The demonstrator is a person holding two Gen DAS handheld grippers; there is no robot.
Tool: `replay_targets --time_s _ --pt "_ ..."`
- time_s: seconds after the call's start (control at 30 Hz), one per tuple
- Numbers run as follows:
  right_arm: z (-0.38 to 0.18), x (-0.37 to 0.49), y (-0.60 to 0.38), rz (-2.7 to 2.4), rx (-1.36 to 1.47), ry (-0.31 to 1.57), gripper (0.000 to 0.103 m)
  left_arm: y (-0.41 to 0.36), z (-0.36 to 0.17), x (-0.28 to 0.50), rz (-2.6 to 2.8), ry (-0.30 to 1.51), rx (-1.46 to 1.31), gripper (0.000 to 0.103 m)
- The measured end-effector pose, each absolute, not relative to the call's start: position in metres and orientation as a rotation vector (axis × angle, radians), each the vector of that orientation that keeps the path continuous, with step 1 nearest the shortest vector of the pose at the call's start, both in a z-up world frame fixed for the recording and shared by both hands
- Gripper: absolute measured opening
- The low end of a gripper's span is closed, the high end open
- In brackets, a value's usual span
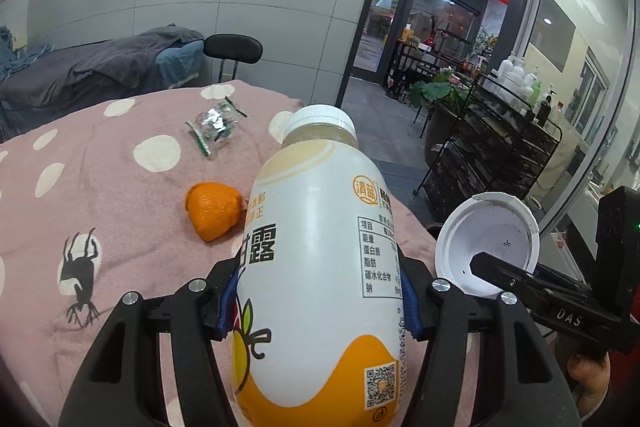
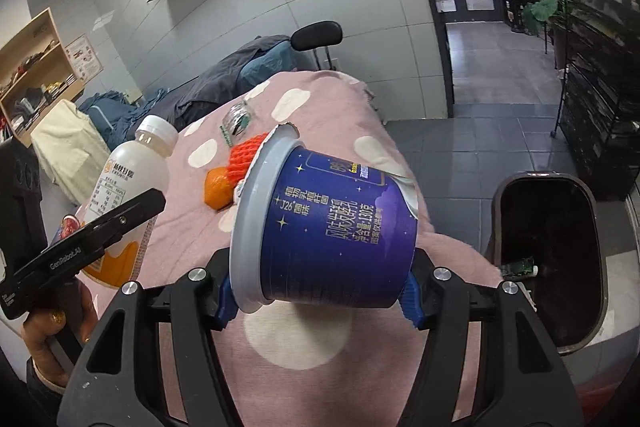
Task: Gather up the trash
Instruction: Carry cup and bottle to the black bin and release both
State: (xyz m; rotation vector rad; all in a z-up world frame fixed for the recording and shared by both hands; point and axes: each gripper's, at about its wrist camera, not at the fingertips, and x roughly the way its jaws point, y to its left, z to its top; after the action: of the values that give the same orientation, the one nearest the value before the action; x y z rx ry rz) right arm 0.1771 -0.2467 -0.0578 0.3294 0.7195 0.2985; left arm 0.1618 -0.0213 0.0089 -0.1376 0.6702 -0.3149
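Note:
My left gripper (image 1: 320,307) is shut on a white and orange drink bottle (image 1: 320,235) with a white cap; its blue pads press on both sides. My right gripper (image 2: 320,301) is shut on a dark blue yogurt cup (image 2: 340,227) lying sideways, grey rim to the left. Each held item also shows in the other view: the cup (image 1: 488,243) with its white inside, and the bottle (image 2: 128,187). On the pink spotted cover (image 2: 304,99) lie an orange peel (image 1: 212,211), a red foam net (image 2: 246,159) and a crumpled shiny wrapper (image 1: 216,125). A dark trash bin (image 2: 548,267) stands open, low on the right.
A black stool (image 1: 234,49) and a grey-covered couch (image 1: 100,67) stand behind the pink cover. A black wire rack (image 1: 492,147) with bottles and a potted plant (image 1: 436,91) line the tiled floor on the right. Wall shelves hang above.

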Motion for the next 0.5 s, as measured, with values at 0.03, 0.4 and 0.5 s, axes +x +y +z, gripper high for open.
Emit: replay_targets --time_s 0.03,0.4,0.5 --pt "-0.059 0.176 -0.257 0.275 0.339 0.716 0.062 -0.028 0.008 0.161 -0.332 0.672 -0.137 0.06" --pt "-0.1 0.181 -0.362 0.002 0.415 0.767 0.062 -0.101 0.009 0.163 -0.524 0.676 -0.104 0.06" --pt "-0.122 0.184 -0.385 -0.07 0.436 0.802 0.062 -0.119 0.01 0.163 -0.562 0.673 -0.083 0.06"
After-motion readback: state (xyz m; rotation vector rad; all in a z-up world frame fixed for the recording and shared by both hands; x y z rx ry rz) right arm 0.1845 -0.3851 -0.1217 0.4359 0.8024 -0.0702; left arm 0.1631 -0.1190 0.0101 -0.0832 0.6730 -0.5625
